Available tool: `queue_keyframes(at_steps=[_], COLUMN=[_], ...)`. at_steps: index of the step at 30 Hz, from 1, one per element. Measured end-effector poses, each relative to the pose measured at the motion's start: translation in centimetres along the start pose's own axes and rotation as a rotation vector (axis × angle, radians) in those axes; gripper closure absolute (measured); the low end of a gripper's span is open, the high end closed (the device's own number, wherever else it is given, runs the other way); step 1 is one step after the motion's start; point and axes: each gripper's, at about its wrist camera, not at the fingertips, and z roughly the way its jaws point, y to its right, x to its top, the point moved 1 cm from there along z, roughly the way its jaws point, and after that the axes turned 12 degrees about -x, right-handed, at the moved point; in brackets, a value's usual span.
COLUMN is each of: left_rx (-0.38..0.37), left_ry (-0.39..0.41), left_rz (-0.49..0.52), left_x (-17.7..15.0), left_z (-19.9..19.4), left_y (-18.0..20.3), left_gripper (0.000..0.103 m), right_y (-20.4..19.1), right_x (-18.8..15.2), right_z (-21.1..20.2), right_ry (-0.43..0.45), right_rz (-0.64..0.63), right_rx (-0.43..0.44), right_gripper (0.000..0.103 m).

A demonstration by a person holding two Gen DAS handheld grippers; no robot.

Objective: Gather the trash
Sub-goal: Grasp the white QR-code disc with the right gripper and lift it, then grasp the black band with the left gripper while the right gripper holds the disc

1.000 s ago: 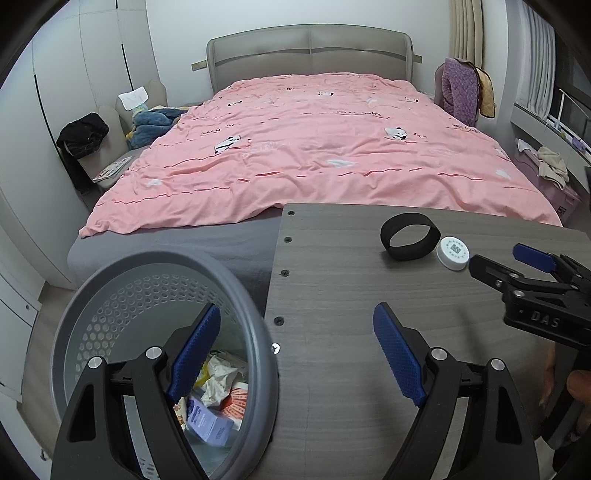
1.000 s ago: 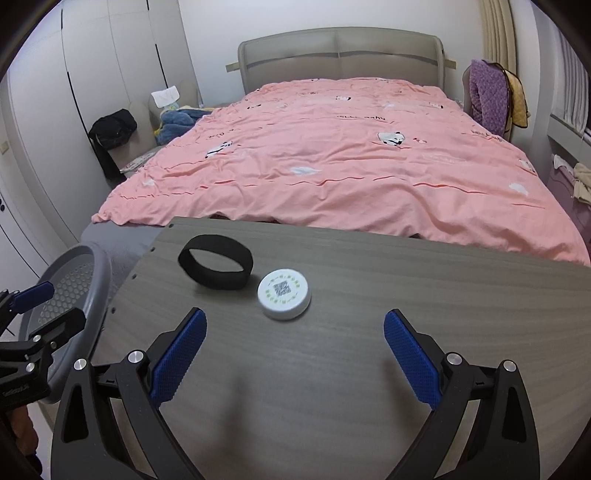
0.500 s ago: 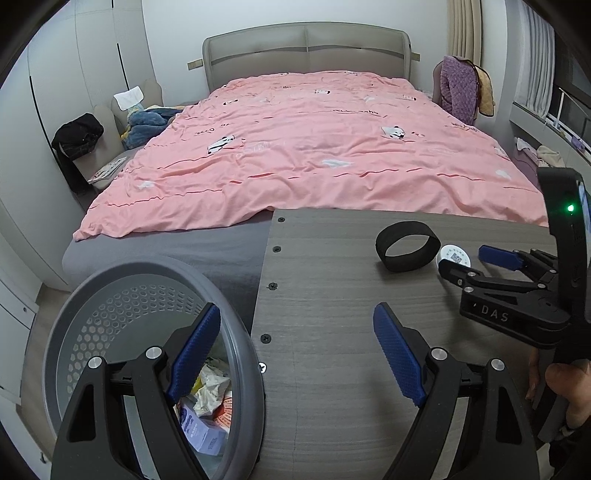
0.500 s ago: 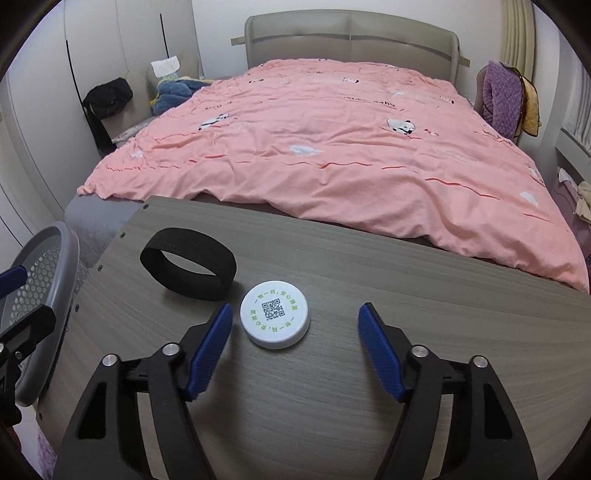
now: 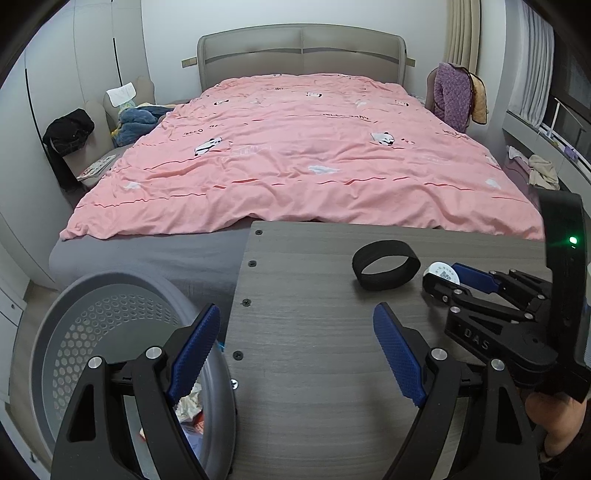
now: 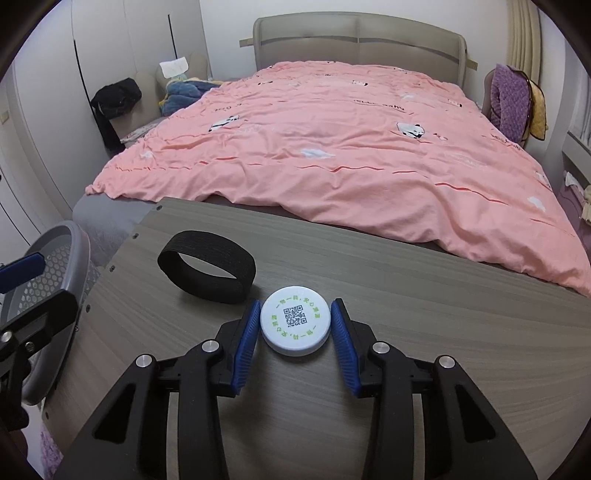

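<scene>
At lower left the basket (image 5: 110, 295) holds trash. The left gripper (image 5: 295, 354) stands wide, with nothing between its pads. Center-right on the table (image 6: 424, 295), the right gripper (image 6: 294, 325) grips the cap (image 6: 294, 323), beside the band (image 6: 207, 266).

Bedroom. Large bed with padded grey-beige headboard (image 5: 301, 51) at upper centre of frame, against a plain white wall (image 5: 170, 40). Crumpled pink duvet with small panda prints (image 5: 295, 162) covers the bed; grey sheet (image 5: 147, 254) exposed along the foot edge. Grey wood-grain bench (image 5: 314, 332) fills lower centre, abutting the bed foot. White wardrobe doors (image 5: 74, 66) at upper left. Black garment (image 5: 68, 134) and blue bundled clothing (image 5: 135, 123) lie on low seating at left. Purple quilted garment (image 5: 452, 98) hangs at upper right, beside beige curtains (image 5: 463, 33). Window ledge (image 5: 535, 136) along right edge. Light even, diffuse.
</scene>
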Motion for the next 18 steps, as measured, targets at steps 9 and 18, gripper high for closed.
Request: queue_keyframes(at_steps=[9,18], left_rx=[-0.085,-0.112], left_ry=[-0.005,0.024], left_rz=[-0.008,0.018], left_x=[0.8,2.2], left_z=[2.0,5.0], left_y=[2.7,5.7], left_gripper=[0.022,0.022], right_y=[5.0,7.4], right_x=[-1.9,-2.6], right_z=[-3.4,-4.2], right_ry=[0.023,0.045], right_rz=[0.151,0.220], right_rx=[-0.001,0.050], right_gripper=[0.064,0.064])
